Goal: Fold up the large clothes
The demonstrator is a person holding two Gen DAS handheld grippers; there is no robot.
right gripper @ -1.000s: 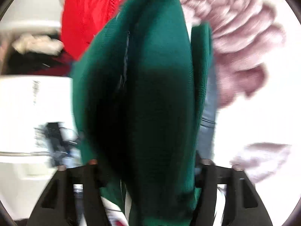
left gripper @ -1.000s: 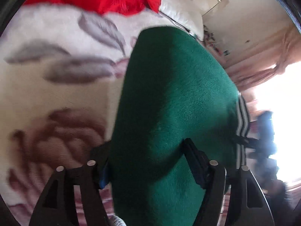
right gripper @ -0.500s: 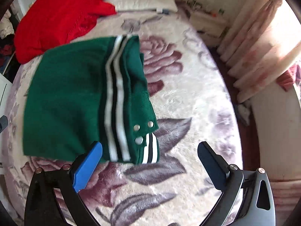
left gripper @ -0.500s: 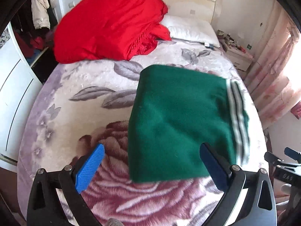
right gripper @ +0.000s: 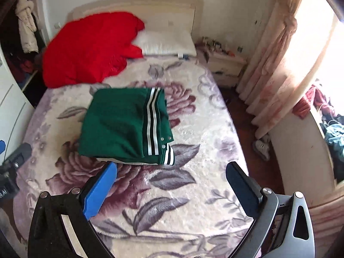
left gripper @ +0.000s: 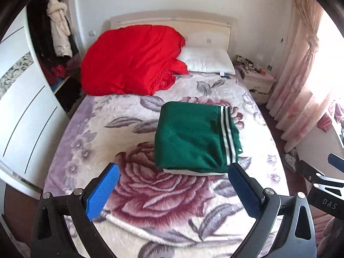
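Observation:
A green garment (left gripper: 193, 139) with white and black stripes lies folded into a neat rectangle in the middle of the bed; it also shows in the right wrist view as the same folded garment (right gripper: 120, 126), snap buttons at its near right corner. My left gripper (left gripper: 174, 178) hovers high above the bed's near end, open, nothing between its blue pads. My right gripper (right gripper: 172, 176) hangs likewise, open and empty, well back from the garment. The right gripper's body (left gripper: 322, 185) shows at the left wrist view's right edge.
A floral blanket (left gripper: 133, 182) covers the bed. A red quilt (left gripper: 133, 62) and a white pillow (left gripper: 206, 60) lie by the headboard. A white wardrobe (left gripper: 23, 116) stands left, a nightstand (left gripper: 258, 81) and pink curtains (left gripper: 301, 75) right. Wooden floor (right gripper: 253, 129) runs along the right side.
Both grippers let go of the green garment and opened wide. They then pulled up and back, so the folded garment now lies small on the bed and the whole room shows.

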